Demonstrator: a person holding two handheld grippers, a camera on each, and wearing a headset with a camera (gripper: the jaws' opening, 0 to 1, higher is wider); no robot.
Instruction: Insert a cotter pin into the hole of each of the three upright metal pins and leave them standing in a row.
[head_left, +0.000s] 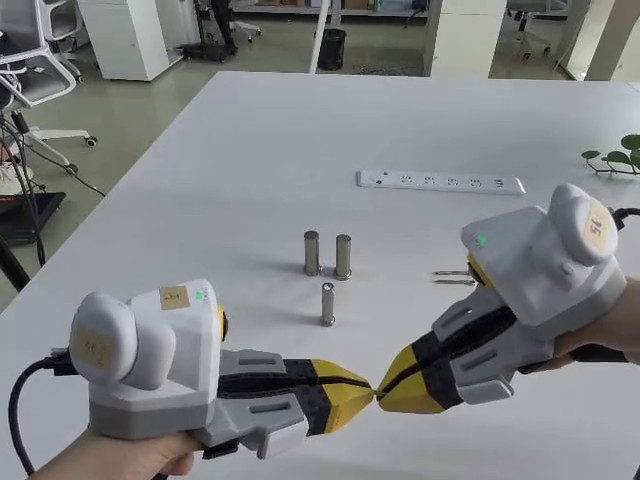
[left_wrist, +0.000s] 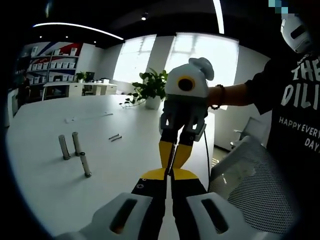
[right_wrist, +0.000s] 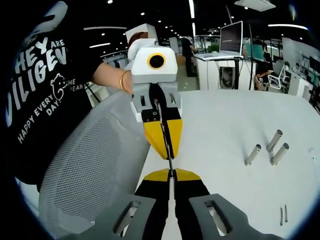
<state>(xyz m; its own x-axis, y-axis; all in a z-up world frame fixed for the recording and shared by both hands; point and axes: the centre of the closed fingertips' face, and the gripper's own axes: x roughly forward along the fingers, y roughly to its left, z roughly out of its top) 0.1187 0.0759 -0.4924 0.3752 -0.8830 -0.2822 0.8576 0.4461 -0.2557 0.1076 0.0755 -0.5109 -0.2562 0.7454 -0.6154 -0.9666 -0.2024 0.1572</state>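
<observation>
Left gripper (head_left: 366, 392) and right gripper (head_left: 384, 392) meet tip to tip low in the head view. Each has its jaws pressed together, and I see nothing pinched between them. At about 12 o'clock from that meeting point the three pins (head_left: 328, 303) stand on the table (head_left: 250, 150). All are upright with their long axes vertical, but they form a triangle, two side by side behind and one alone in front, not a row. Two cotter pins (head_left: 455, 277) lie flat at 3 o'clock of the pins, well apart from them. They lie side by side with long axes running 9 to 3; I cannot tell which end is the head. In the left gripper view its closed jaws rise from 6 o'clock to the right gripper's (left_wrist: 171, 167) yellow tips. The pins (left_wrist: 76, 143) stand at 9 o'clock, with the cotter pins (left_wrist: 115, 137) just beyond them. In the right gripper view the left gripper (right_wrist: 167, 156) faces in from 12 o'clock. The pins (right_wrist: 274, 140) show at 3 o'clock, slanted by the view's roll, and the cotter pins (right_wrist: 283, 214) at 4. I judge the task barely begun: no cotter pin looks fitted, though the holes are too small to make out. All three insertions and the lining-up are left.
</observation>
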